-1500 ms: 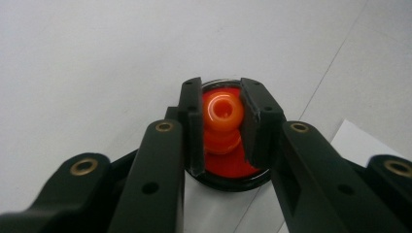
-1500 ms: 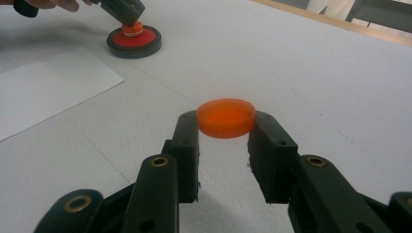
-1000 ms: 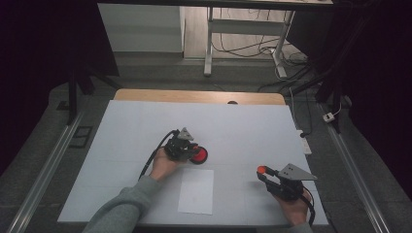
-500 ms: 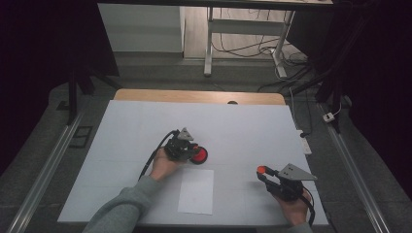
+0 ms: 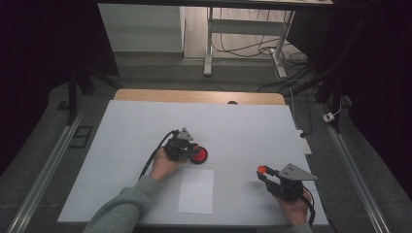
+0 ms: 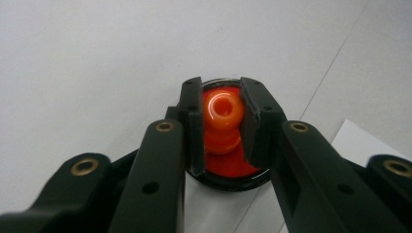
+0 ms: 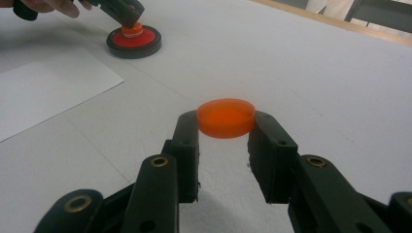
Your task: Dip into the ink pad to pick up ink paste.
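A round black dish with a red pad [image 5: 200, 156] lies mid-table, seen close in the left gripper view as the red pad [image 6: 234, 167]. An orange knob-shaped stamp [image 6: 222, 110] stands on it. My left gripper [image 5: 192, 151], also the left gripper [image 6: 221, 104], is shut on that knob, its pads on either side. At the front right, my right gripper [image 5: 263, 173] is shut on a flat orange round cap [image 7: 226, 118], held just above the table. The right gripper view also catches the dish [image 7: 134, 41] and the left gripper [image 7: 127, 18] farther off.
A white sheet of paper [image 5: 196, 191] lies on the white table [image 5: 252, 126] between the two hands, near the front edge. A wooden strip [image 5: 194, 96] runs along the table's back edge. A white power strip [image 5: 303, 143] hangs off the right side.
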A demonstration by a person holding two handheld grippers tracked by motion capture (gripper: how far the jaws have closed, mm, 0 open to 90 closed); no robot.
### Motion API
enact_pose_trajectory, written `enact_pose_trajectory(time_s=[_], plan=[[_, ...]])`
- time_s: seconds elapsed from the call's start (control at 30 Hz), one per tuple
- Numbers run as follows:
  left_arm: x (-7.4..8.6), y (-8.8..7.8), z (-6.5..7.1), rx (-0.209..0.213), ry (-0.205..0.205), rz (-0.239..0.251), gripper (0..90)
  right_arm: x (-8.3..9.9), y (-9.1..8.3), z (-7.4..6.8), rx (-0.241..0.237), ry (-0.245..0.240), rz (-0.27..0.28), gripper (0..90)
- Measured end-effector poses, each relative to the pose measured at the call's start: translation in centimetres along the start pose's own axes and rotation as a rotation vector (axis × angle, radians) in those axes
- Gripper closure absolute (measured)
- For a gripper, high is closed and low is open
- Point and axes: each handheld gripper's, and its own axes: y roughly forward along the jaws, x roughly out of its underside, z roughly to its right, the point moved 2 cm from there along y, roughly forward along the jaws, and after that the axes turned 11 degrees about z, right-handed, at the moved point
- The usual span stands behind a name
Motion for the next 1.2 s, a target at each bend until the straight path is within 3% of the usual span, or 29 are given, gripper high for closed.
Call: enact_pose_trajectory(time_s=[0.07, 0.13, 0.2, 0.53, 0.87, 1.2], plan=[[-0.1, -0.1, -0.1, 0.001, -0.007, -0.003, 72.8, 0.0, 0.0, 0.0, 0.000, 0.000, -0.001, 64.7], [-0.3, -0.5, -0.1, -0.012, -0.002, 0.027, 72.8, 0.1, 0.1, 0.1, 0.000, 0.000, -0.002, 64.7], [-0.7, -1.0, -0.1, -0.002, -0.003, 0.060, 72.8, 0.1, 0.0, 0.2, 0.001, 0.000, -0.004, 64.7], [-1.5, -2.2, 0.2, 0.039, -0.018, 0.121, 72.7, -0.1, -0.1, 0.1, 0.002, -0.002, 0.000, 64.7], [-1.9, -3.3, 0.3, 0.069, -0.044, 0.155, 72.7, -0.1, 0.0, 0.1, -0.001, -0.007, -0.002, 64.7], [-2.0, -5.2, 0.9, 0.084, -0.032, 0.159, 72.7, 0.0, 0.1, 0.2, -0.001, -0.006, -0.006, 64.7]])
